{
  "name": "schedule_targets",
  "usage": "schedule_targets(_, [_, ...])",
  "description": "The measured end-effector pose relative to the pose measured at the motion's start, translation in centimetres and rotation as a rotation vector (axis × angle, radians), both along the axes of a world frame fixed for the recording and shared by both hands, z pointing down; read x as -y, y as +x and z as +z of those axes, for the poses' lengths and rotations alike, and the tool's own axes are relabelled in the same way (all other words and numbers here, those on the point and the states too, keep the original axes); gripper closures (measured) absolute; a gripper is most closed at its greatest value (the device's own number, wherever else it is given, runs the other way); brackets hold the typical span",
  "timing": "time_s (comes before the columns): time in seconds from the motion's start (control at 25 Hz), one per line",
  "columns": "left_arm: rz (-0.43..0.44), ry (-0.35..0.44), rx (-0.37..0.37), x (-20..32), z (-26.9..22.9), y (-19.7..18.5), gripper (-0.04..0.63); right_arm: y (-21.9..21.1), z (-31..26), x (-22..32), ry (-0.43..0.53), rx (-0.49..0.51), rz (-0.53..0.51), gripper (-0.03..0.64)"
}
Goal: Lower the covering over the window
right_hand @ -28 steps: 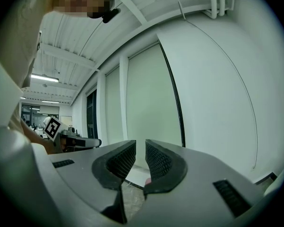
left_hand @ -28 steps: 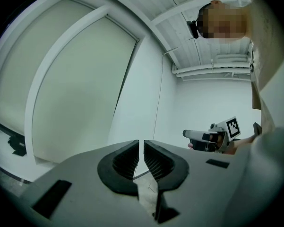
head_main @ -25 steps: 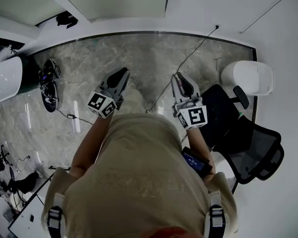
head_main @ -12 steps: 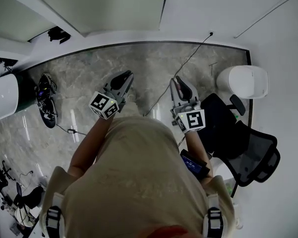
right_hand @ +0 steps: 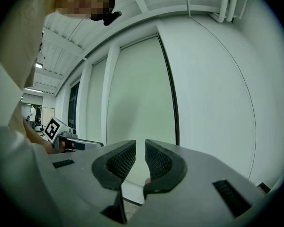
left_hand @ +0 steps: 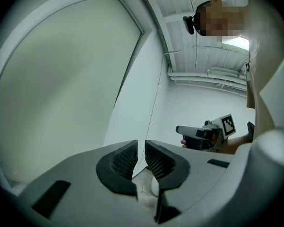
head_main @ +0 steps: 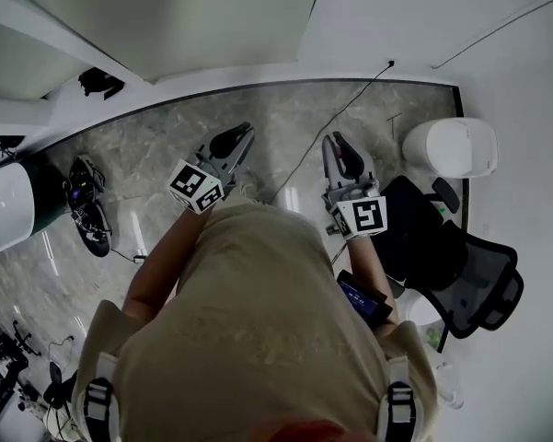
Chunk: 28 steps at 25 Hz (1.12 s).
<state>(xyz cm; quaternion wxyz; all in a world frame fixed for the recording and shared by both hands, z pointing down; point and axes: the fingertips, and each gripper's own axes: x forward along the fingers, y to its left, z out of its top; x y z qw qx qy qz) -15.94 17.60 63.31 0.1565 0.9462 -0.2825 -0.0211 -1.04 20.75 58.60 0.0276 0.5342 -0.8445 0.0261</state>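
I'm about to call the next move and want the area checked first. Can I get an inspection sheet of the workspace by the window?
Surface: marble floor, running up to the window wall.
Job's things: window covering, pale, fills the pane as far as can be seen.
Clutter: black office chair and white rounded container at the right; black gear on the floor at the left.
Grippers: left gripper, jaws have just been opening, narrow gap, nothing between them; right gripper, narrow gap, nothing between them.
Cables: black cable crossing the floor to the wall.
Surroundings: white wall right of the window.
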Motion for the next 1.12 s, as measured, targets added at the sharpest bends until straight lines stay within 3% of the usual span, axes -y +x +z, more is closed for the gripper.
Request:
schedule_targets(0.32, [0.036, 0.013, 0.006, 5.3, 1.4, -3.3, 0.555, -4.2, 1.3, 5.0, -0.001, -0.002, 0.009, 0.557])
schedule_targets(0.56, [0.013, 0.006, 0.002, 7.5, 1.6, -4.3, 0.555, -5.3, 1.3, 7.1, -0.004, -0.012, -0.008, 0.557])
schedule_targets(0.84, [-0.007, -0.008, 0.016, 10.1, 2.2, -3.0, 0.555, -3.8, 1.3, 10.9, 0.008, -0.007, -0.031, 0.557])
schedule_targets(1.12, [-0.028, -0.027, 0.029, 15.8, 1.6, 0.9, 0.555, -0.7, 0.5, 16.3, 0.023, 0.026, -0.061, 0.557])
